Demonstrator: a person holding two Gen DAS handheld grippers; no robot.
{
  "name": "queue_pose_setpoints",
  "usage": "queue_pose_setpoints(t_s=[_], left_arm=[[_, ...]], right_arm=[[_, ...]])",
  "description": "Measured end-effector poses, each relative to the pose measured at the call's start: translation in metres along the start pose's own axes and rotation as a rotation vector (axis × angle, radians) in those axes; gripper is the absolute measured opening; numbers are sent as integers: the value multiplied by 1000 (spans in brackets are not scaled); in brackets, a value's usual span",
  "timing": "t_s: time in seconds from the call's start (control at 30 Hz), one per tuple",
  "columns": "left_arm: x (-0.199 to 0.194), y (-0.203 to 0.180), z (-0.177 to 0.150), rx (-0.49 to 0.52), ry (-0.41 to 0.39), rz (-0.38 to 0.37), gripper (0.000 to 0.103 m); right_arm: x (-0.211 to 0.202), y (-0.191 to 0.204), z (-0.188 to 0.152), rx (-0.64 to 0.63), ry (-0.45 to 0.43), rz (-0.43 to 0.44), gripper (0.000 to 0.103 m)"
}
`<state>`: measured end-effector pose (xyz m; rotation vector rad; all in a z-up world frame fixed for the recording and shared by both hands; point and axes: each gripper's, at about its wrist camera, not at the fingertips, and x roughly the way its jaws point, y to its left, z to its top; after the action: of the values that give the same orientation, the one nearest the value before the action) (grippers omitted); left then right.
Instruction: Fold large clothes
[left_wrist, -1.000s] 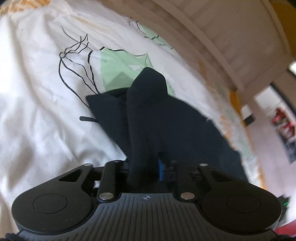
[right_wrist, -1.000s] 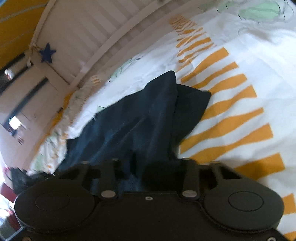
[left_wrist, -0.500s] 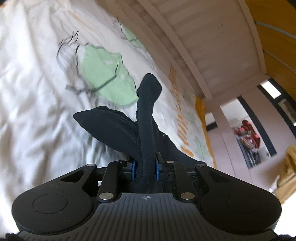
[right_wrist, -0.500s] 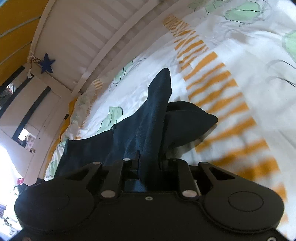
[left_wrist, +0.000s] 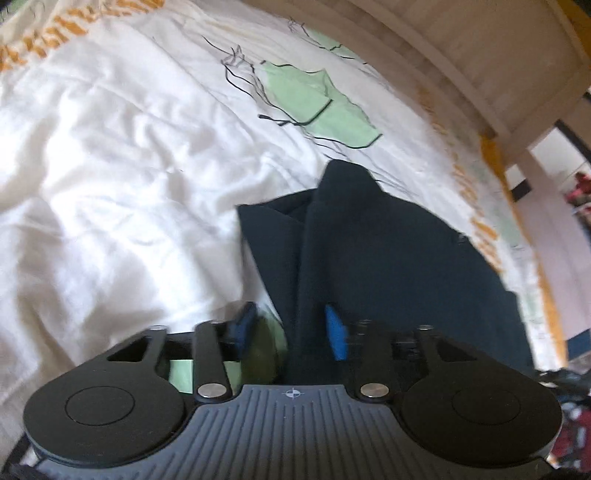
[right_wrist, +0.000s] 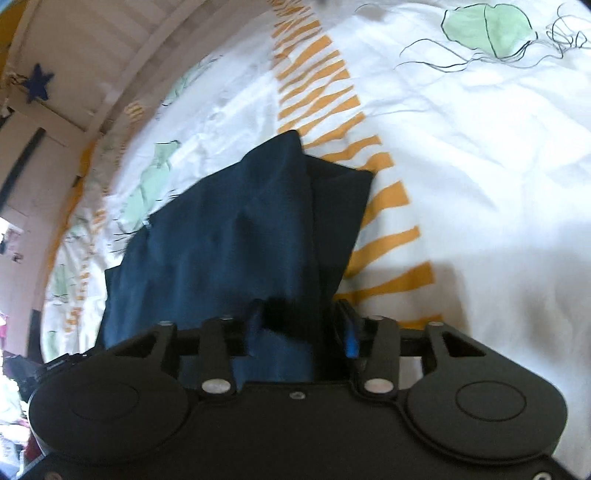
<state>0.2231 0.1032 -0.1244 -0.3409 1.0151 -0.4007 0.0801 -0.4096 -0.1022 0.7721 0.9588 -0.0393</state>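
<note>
A dark navy garment lies partly folded on the white bedspread. In the left wrist view my left gripper has its blue-padded jaws spread apart, with a fold of the garment lying loose between them. In the right wrist view the garment spreads to the left, and my right gripper also has its jaws apart with a corner of cloth resting between them. Both grippers sit low over the bed.
The bedspread has green leaf prints and orange stripes. A white wooden bed rail runs along the far side. A blue star hangs on the rail. A doorway and clutter lie beyond.
Both grippers have come down toward the bed and their jaws have opened, letting go of the raised folds of the garment, which now lies flatter on the bedspread.
</note>
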Motion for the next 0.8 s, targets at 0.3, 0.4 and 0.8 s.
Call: queue_pose_setpoints(t_s=[0.3,0.4,0.8], left_arm=[[-2,-22,-12,184,-91,126,58],[-17,-29,-15,210,-138,165,58],[-42,-124,-38,316,-277,66,72]], right_arm=[[15,8,4,-46,-78,43,78],[19,7,2,-64,-88,77,93],[24,28,-12,-236,-101,6,103]])
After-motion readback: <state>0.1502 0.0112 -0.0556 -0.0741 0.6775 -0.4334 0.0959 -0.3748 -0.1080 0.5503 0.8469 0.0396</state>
